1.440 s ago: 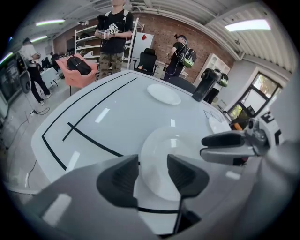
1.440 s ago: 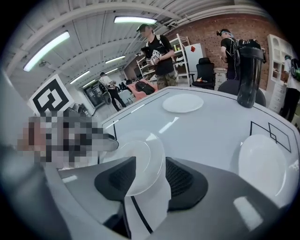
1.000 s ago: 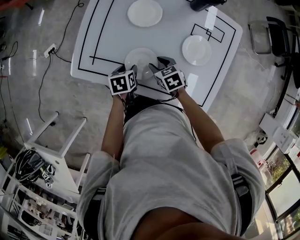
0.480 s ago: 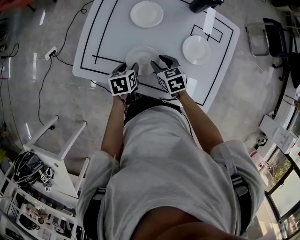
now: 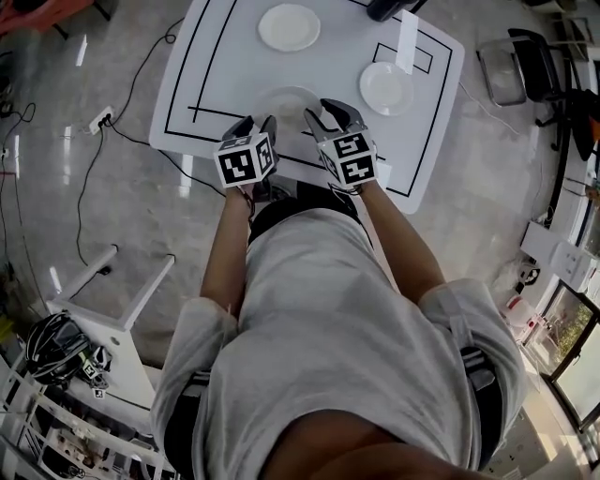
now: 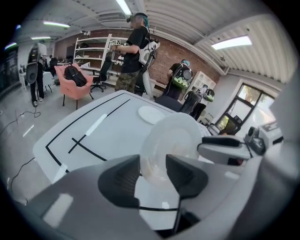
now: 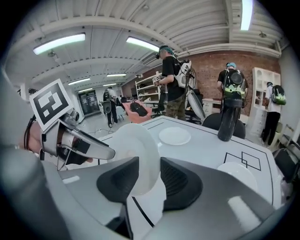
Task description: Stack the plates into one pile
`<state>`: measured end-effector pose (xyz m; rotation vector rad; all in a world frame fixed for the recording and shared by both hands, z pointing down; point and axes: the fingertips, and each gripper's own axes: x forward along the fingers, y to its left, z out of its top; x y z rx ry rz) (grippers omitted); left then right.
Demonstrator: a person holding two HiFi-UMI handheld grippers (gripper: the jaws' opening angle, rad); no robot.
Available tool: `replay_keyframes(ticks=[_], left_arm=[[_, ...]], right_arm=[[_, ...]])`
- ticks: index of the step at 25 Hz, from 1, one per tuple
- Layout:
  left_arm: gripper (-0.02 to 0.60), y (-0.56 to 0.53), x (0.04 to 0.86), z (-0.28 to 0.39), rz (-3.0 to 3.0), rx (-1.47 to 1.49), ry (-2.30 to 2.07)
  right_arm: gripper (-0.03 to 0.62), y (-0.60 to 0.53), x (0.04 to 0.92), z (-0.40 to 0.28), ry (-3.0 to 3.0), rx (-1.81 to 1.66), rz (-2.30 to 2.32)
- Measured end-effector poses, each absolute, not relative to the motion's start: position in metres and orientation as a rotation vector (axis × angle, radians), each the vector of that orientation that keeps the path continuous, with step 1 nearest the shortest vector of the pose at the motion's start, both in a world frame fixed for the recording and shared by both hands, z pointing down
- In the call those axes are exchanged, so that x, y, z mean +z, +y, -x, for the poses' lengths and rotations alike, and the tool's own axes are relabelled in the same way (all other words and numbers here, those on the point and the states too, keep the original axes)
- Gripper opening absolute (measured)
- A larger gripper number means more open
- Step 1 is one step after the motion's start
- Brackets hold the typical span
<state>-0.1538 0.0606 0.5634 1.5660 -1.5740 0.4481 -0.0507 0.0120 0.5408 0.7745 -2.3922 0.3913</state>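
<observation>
white table (image 5: 216, 56) with black lines, three plates well apart. left gripper (image 5: 260, 124) and right gripper (image 5: 323, 114) have just been closing on the near-edge plate (image 5: 286, 101), pinching opposite rims so it won't slip, tipped up, likely headed for the right-edge plate (image 5: 386, 87) or far-edge plate (image 5: 289, 27).

1. The round white plate (image 5: 286, 101) is smooth and glossy, faintly translucent at its edge.
2. My left gripper (image 6: 153, 164) and right gripper (image 7: 149, 164) have smooth, matt grey plastic shells. Their jaws have just been closing and grip that plate's rim.
3. Their dark pads (image 6: 122, 180) look ribbed and dull, like rubber.
4. The white tabletop with black lines (image 5: 225, 56) is smooth, with a soft sheen.
5. The grey floor (image 5: 94, 216) looks like polished concrete and mirrors the lights.
6. My grey shirt (image 5: 328, 319) is soft, matt cloth.
</observation>
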Motion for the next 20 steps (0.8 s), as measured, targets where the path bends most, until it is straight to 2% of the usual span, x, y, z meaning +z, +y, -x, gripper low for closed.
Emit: replay_keyframes(ticks=[8, 20], left_arm=[[0.155, 0.080, 0.544, 0.141, -1.671, 0.481, -1.569], [0.155, 0.032, 0.532, 0.136, -1.677, 0.492, -1.541]], right_arm=[[0.144, 0.035, 0.518, 0.034, -2.419, 0.352, -0.896], [0.144, -0.004, 0.506, 0.025, -2.438, 0.355, -0.925]])
